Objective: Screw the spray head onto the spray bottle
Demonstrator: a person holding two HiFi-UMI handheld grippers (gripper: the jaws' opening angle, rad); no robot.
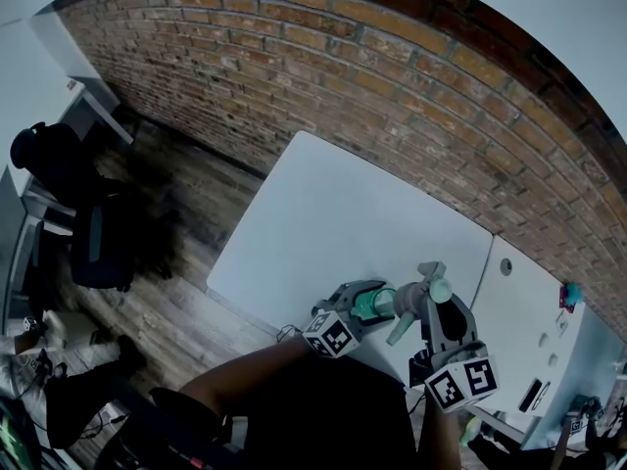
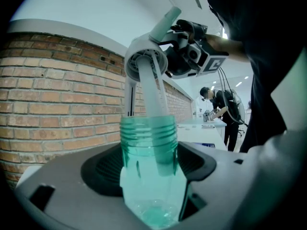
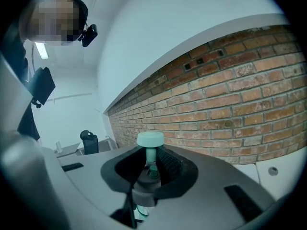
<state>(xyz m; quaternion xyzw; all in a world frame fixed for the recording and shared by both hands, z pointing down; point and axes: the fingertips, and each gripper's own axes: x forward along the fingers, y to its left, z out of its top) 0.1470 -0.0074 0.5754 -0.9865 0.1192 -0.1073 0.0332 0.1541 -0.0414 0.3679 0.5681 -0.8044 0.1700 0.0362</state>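
A translucent green spray bottle [image 2: 148, 143] stands with its threaded neck up, and my left gripper [image 2: 148, 178] is shut on its body. In the head view, the bottle [image 1: 372, 305] lies between the left gripper [image 1: 361, 304] and the right gripper [image 1: 432, 309], over the near edge of the white table [image 1: 333, 213]. My right gripper [image 3: 151, 172] is shut on the pale grey spray head [image 3: 149, 166], whose green nozzle tip [image 3: 150, 139] points away. The spray head [image 2: 146, 61] hangs just above the bottle's mouth, its white dip tube [image 2: 156, 104] reaching down inside the neck.
A red brick wall [image 1: 392, 86] runs behind the table. To the left is a wooden floor [image 1: 186, 262] with a dark office chair [image 1: 103, 238]. A second white surface [image 1: 529, 311] adjoins at the right. A person [image 2: 220, 107] bends over a far table.
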